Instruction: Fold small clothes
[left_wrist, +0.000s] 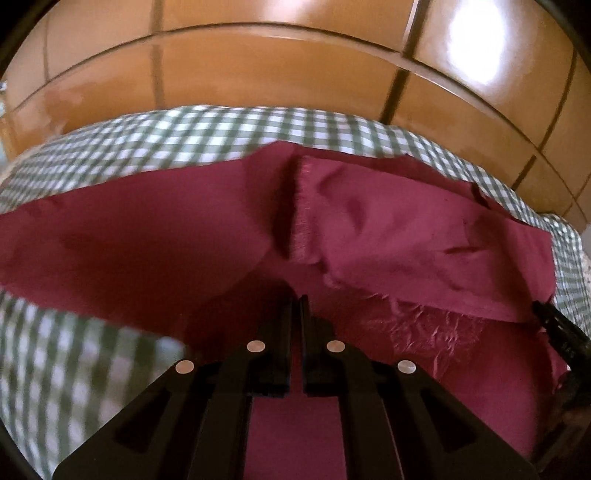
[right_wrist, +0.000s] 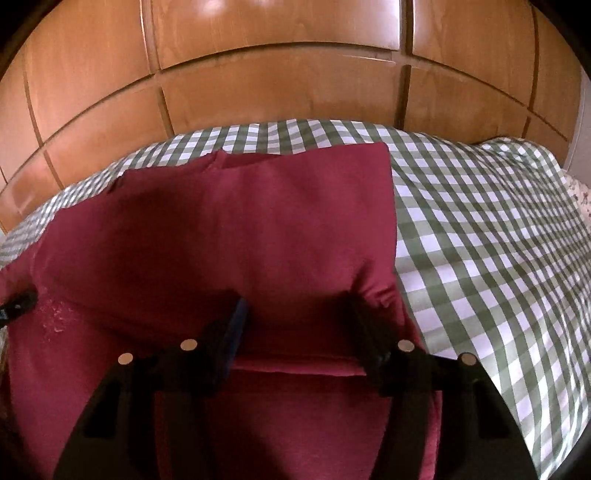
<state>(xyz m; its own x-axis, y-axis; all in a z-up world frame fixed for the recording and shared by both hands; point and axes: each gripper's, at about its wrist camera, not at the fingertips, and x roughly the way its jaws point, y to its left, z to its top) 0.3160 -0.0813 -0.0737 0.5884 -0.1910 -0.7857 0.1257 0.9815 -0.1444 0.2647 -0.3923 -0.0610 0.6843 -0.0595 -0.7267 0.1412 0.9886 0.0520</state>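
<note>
A wall of glossy orange-brown wooden panels (right_wrist: 277, 92), divided by dark grooves into rectangles, is seen across the far side from ten to two o'clock. A bright patch of light (left_wrist: 476, 40) is reflected on it at one o'clock. The surface below is covered by a green-and-white checked cloth (right_wrist: 480, 240).

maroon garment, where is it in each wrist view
Left wrist view: the maroon garment fills the middle band, a folded flap on its right half, spread on the green checked cloth.
Right wrist view: the maroon garment fills the centre and left, its straight right edge against the green checked cloth.
Shared landmark: the wooden panelled cupboard across the top.
</note>
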